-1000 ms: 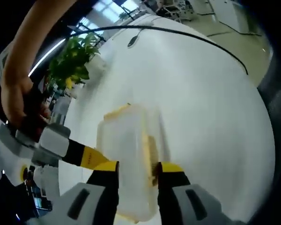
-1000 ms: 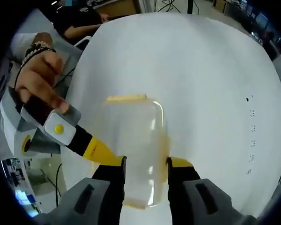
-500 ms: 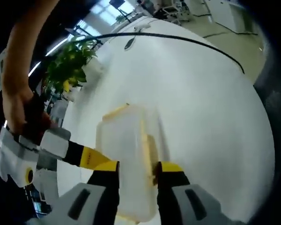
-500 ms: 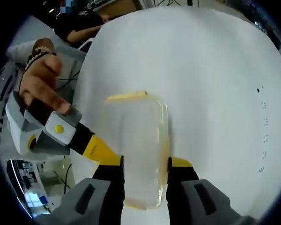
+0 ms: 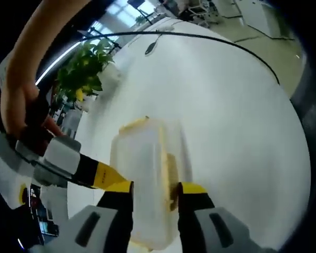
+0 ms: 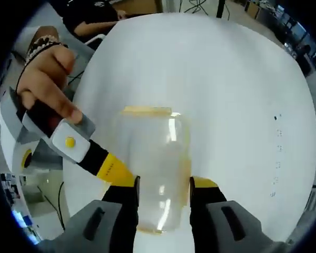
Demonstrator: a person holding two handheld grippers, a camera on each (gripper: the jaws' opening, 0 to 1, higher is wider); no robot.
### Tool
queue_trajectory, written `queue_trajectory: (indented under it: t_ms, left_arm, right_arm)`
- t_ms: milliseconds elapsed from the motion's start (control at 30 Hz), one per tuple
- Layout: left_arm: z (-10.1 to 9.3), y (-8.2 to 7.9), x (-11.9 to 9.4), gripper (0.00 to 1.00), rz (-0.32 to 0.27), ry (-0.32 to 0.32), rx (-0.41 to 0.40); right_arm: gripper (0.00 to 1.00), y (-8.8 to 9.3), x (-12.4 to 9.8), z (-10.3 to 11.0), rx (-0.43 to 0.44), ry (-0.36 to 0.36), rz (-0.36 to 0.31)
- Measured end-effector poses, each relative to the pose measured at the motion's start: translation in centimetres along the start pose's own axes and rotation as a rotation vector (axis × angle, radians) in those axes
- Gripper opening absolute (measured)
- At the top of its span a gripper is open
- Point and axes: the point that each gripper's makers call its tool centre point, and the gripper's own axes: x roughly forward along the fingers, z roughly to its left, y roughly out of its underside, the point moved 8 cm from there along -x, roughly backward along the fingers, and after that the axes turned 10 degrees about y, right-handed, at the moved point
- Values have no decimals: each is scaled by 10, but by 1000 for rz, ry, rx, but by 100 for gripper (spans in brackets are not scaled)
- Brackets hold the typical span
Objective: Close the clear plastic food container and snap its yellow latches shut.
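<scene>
— Where is the clear plastic food container (image 5: 147, 179) with yellow latches (image 5: 171, 171) seen?
— It is seen low in the centre of both views, resting on the round white desk (image 5: 226, 116), with its lid on; one yellow latch (image 6: 146, 110) is seen along its far edge in the right gripper view.

— How is the left hand-held gripper (image 5: 154, 188) set?
— Its black, yellow-tipped jaws are pressed narrowly against the container's (image 6: 155, 168) two long sides.

— And the right hand-held gripper (image 6: 163, 184)?
— The same is seen: its jaws are closed against the container's sides. The other gripper, held by a hand (image 6: 45, 79), enters from the left.

— Anything farther out?
— A green potted plant (image 5: 84, 68) and a black cable (image 5: 210, 39) are seen at the upper left and top of the left gripper view.
</scene>
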Motion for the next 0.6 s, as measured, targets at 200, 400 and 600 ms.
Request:
queue_trajectory:
  t_ms: [200, 400, 600]
  left_arm:
    - [-6, 0, 1, 29, 32, -37, 66]
    - [4, 4, -1, 28, -28, -23, 19]
    - [11, 14, -5, 28, -79, -25, -48]
  right_arm:
    - [27, 9, -9, 23, -34, 167, -121]
    - [28, 22, -13, 32, 119, 293, -202]
    - [40, 39, -21, 39, 265, 341, -281]
